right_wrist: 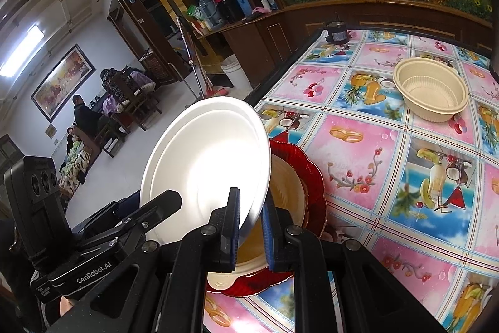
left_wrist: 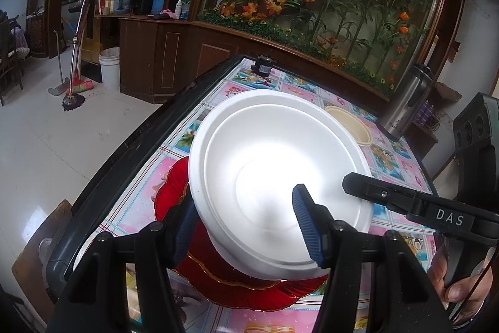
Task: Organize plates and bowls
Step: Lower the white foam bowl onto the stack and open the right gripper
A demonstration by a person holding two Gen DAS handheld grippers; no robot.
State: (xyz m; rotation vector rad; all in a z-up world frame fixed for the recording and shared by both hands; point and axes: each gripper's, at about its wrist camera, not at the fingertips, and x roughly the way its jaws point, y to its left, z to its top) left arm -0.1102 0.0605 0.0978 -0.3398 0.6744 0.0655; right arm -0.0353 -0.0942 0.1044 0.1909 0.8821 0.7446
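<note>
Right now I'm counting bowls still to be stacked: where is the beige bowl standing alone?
In the right wrist view the beige bowl stands upright on the tablecloth at upper right, apart from the red plate; the left wrist view shows it beside the steel flask.

The right hand-held gripper was closed on the rim of a tilted white foam bowl, above a red plate on the bench.
</note>
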